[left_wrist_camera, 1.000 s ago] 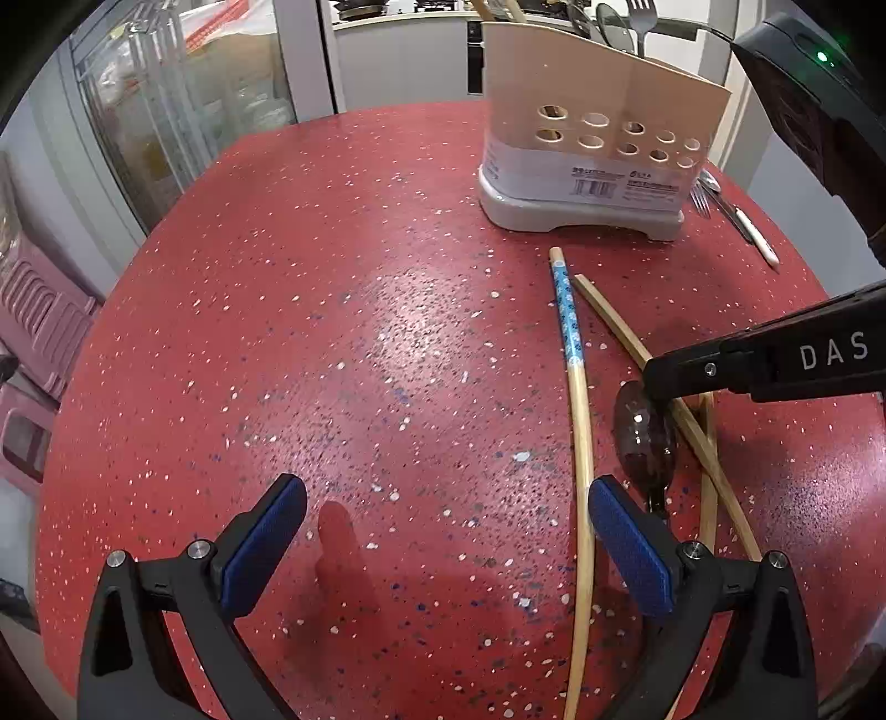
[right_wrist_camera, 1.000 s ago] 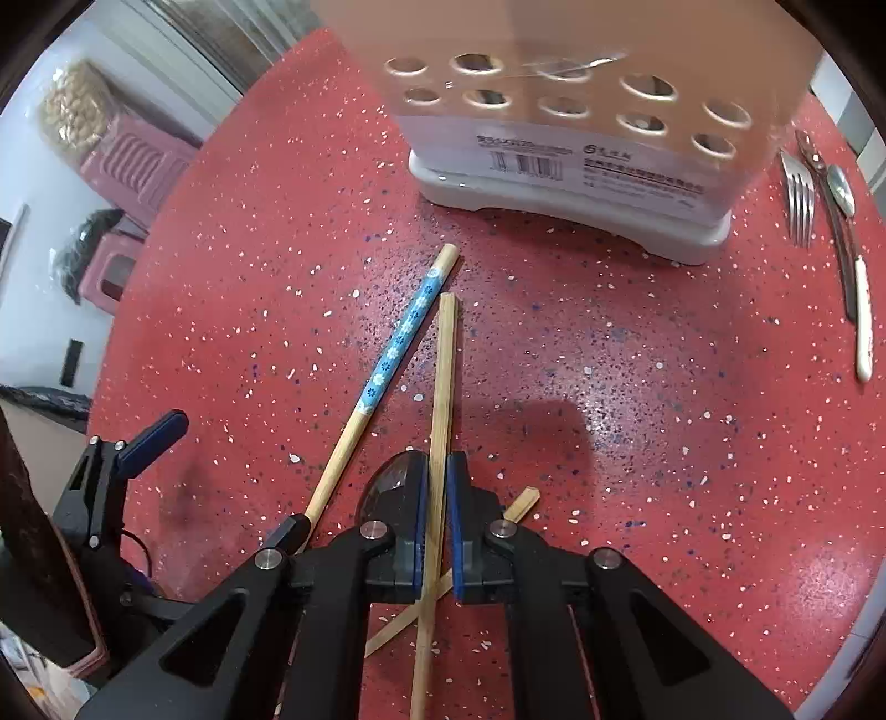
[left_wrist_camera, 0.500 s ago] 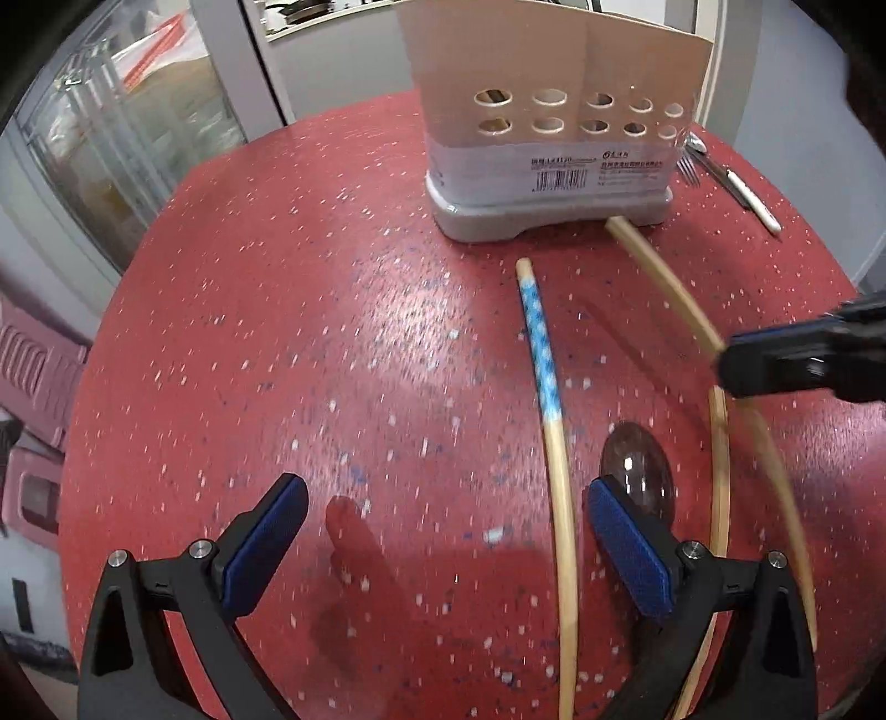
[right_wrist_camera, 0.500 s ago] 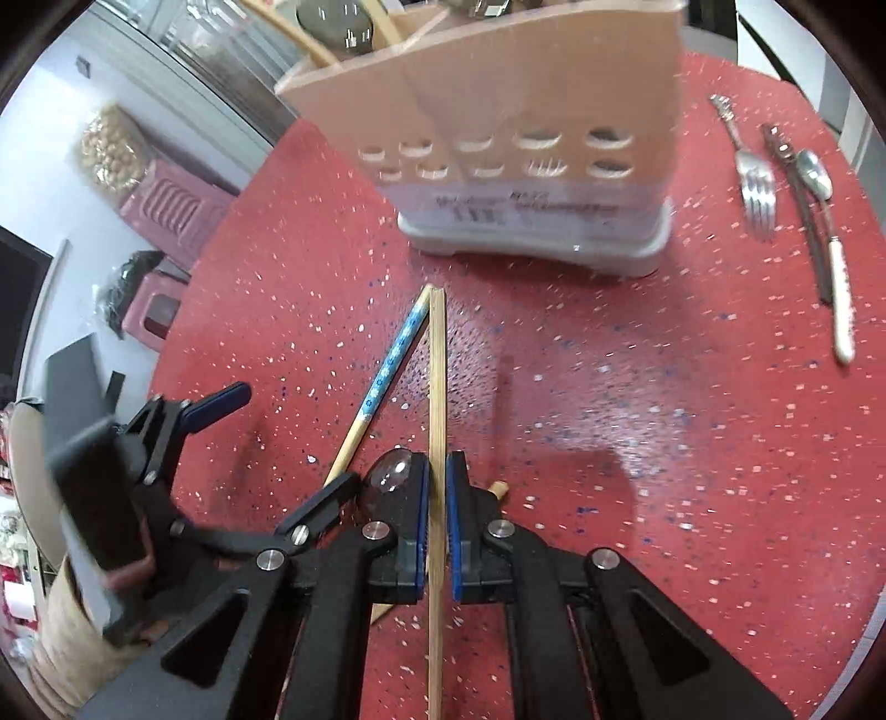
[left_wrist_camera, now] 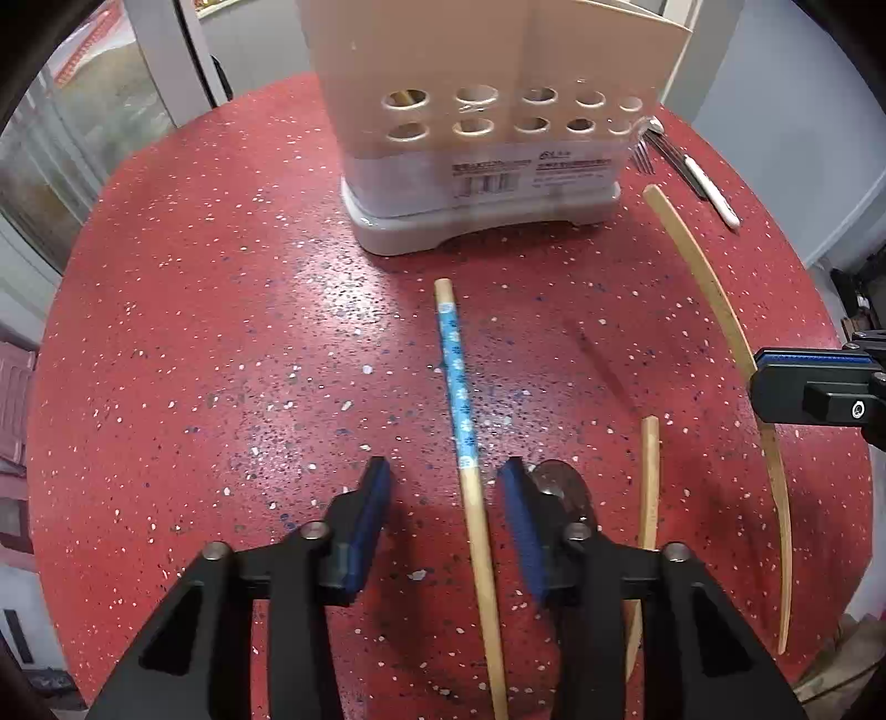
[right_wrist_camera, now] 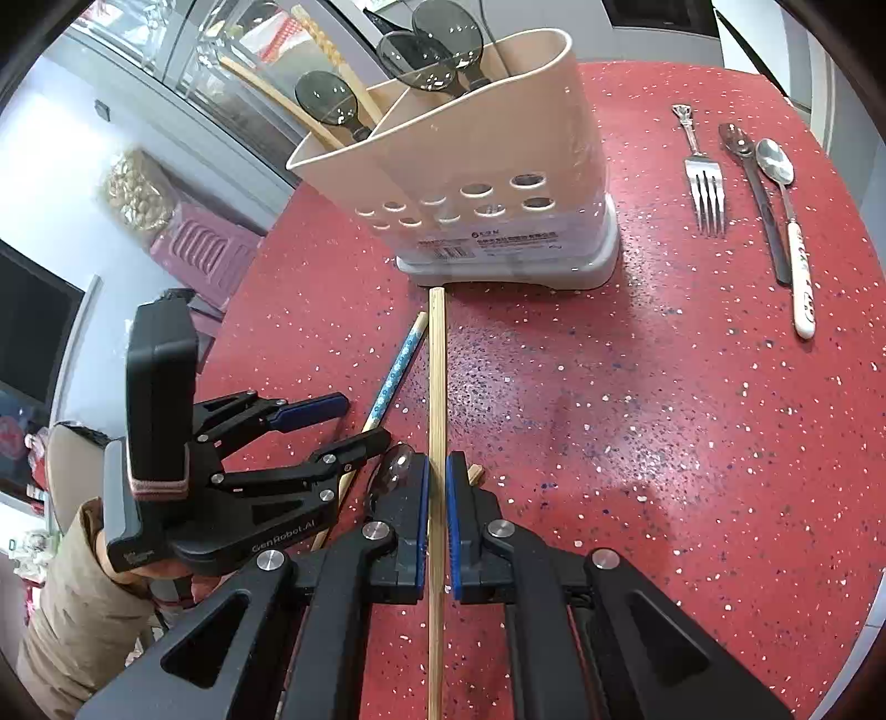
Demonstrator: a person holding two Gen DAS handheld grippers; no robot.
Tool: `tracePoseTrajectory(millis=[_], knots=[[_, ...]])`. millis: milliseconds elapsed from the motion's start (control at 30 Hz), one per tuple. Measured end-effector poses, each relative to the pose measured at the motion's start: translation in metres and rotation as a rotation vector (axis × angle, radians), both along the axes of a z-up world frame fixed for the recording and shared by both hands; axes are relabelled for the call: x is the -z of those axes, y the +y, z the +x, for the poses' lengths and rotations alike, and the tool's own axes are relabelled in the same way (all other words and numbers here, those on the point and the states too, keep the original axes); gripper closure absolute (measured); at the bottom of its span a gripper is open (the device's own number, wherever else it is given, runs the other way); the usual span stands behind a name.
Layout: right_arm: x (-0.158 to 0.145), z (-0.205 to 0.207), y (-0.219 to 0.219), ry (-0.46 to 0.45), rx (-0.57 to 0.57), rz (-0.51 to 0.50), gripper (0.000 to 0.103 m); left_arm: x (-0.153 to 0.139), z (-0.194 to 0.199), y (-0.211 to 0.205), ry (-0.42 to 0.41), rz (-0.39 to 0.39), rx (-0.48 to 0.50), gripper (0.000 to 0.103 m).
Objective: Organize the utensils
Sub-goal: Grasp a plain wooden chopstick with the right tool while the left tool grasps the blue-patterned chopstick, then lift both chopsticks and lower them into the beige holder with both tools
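Note:
My right gripper [right_wrist_camera: 437, 487] is shut on a plain bamboo chopstick [right_wrist_camera: 436, 387] and holds it above the red table, pointing at the beige utensil holder [right_wrist_camera: 470, 188]; it also shows in the left wrist view [left_wrist_camera: 714, 299]. My left gripper [left_wrist_camera: 443, 487] is open low over the table, its jaws on either side of a blue-patterned chopstick [left_wrist_camera: 459, 399]. A dark plastic spoon [left_wrist_camera: 559, 487] lies just right of the left gripper. Another plain chopstick [left_wrist_camera: 649, 482] lies beside it.
The holder carries dark spoons [right_wrist_camera: 437, 33] and chopsticks in its compartments. A metal fork [right_wrist_camera: 703, 188], a dark-handled spoon [right_wrist_camera: 758, 194] and a white-handled spoon [right_wrist_camera: 792, 243] lie at the table's right. The round table's edge [left_wrist_camera: 61, 310] curves close on the left.
My right gripper has lifted the plain chopstick higher off the table. My left gripper has moved right over the blue-patterned chopstick and its jaws have narrowed around it.

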State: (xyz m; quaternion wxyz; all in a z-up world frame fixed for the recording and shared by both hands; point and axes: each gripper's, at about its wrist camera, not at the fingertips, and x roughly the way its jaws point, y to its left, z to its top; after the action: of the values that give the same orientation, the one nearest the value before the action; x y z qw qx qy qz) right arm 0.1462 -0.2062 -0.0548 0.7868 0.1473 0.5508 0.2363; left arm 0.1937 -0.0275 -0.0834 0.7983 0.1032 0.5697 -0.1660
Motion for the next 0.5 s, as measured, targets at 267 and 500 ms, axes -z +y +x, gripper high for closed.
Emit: tracePoseTrajectory(millis=[267, 500], knots=[[-0.010, -0.011, -0.018, -0.042, 0.013, 0.013, 0.097, -0.001, -0.018, -0.003, -0.055, -0.022, -0.022, 0.071], [-0.032, -0.024, -0.024, -0.143, 0.037, 0.009, 0.097, -0.034, -0.050, 0.015, -0.202, -0.157, -0.139, 0.071]])
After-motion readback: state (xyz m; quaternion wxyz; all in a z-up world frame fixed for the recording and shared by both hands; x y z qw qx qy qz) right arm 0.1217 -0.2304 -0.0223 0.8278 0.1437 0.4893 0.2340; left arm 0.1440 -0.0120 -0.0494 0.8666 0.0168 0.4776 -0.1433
